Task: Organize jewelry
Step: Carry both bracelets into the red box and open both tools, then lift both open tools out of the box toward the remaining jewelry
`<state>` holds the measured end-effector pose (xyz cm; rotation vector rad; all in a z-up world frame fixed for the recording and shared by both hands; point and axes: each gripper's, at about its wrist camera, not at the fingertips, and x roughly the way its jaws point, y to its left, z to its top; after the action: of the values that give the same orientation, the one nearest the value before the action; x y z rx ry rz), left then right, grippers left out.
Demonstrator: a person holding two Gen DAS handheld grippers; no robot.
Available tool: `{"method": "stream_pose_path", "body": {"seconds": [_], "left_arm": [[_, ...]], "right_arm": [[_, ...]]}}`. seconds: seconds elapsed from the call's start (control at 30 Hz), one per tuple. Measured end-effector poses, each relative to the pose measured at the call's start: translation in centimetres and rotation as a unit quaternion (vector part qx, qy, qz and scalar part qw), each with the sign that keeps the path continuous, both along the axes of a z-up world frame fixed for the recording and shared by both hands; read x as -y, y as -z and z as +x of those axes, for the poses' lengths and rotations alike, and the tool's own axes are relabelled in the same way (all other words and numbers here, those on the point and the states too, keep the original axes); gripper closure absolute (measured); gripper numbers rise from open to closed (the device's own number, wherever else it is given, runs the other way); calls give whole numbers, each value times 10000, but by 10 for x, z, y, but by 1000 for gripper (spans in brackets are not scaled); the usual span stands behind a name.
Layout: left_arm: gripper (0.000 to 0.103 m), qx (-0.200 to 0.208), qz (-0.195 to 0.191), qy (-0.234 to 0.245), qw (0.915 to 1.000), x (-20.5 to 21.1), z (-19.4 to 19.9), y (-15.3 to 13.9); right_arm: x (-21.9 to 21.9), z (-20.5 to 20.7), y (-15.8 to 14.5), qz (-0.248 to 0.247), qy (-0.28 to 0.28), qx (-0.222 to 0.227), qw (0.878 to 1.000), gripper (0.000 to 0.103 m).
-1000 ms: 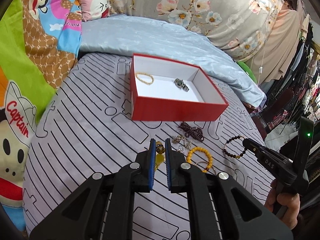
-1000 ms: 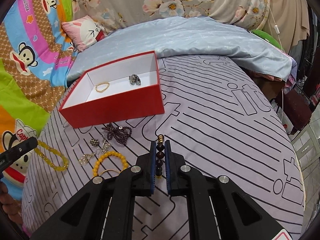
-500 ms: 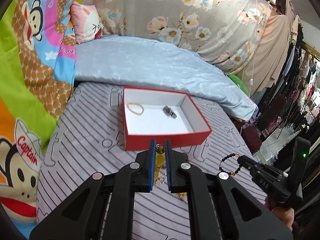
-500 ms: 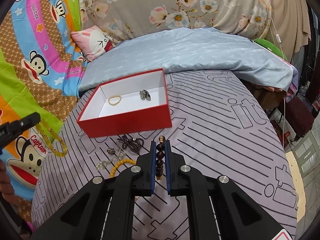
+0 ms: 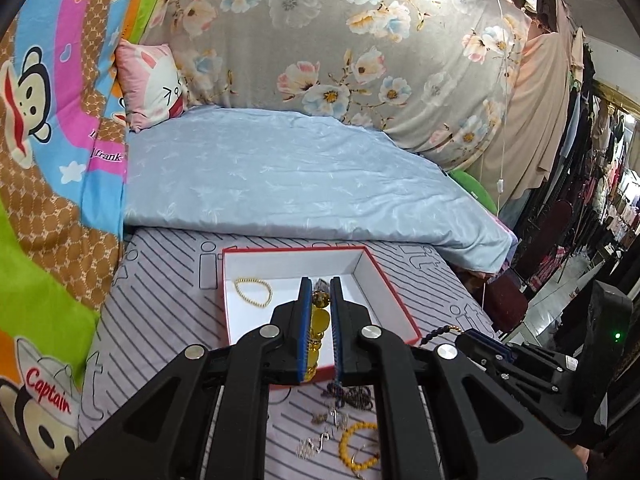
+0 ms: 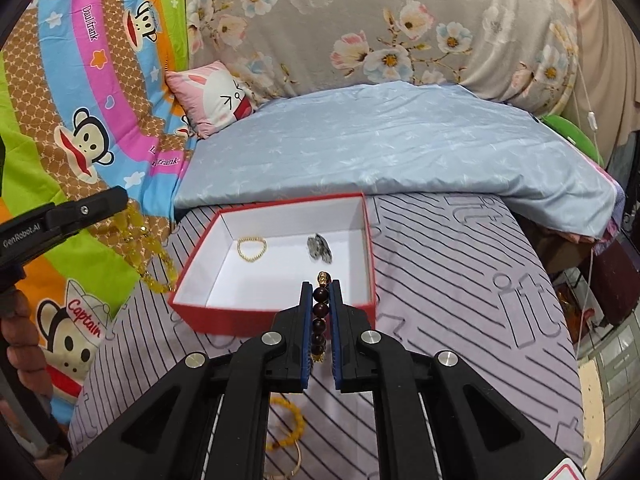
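A red box (image 5: 400, 304) with a white inside lies on the bed; it also shows in the right wrist view (image 6: 280, 316). In it lie a thin gold bracelet (image 6: 251, 249) and a grey metal piece (image 6: 319, 247). My left gripper (image 5: 321, 300) is shut on a yellow amber bead necklace (image 5: 319, 320) and holds it above the box; the necklace hangs from it in the right wrist view (image 6: 146, 248). My right gripper (image 6: 321, 304) is shut on a dark brown bead bracelet (image 6: 320, 312), above the box's near wall.
On the striped sheet in front of the box lie a dark bead cluster (image 5: 352, 394), silver earrings (image 5: 320, 432) and an orange bead bracelet (image 5: 356, 446). A folded blue quilt (image 5: 280, 176) lies behind the box. The bed edge drops off at right.
Both grippers have risen and moved forward toward the box with their jewelry. The left gripper now hangs over the box's inside, the right one over its near wall.
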<state>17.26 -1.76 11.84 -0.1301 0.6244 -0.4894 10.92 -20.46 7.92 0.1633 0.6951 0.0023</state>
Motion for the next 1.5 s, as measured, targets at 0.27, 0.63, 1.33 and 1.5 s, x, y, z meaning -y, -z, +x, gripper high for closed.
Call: {"method": "stream_pose_path", "body": {"seconds": [0.27,0.63,1.33,1.5], "left_arm": [[95,-159,64,-32,9998,15,47,18],[95,-569,200,-53,9982,26,90,62],[58,-637,833,-719,9919,-1,68,108],[58,-711,807,-754,9913,-10,44,113]], "right_arm": [[-2,59,12,272,-156,-166,9994,96],[-13,110,47,338,-325,-509,9976,96],[-6,67,60,-242,265,-450,9983,63],[-12,39,60,-211,266,-460,9984,63]]}}
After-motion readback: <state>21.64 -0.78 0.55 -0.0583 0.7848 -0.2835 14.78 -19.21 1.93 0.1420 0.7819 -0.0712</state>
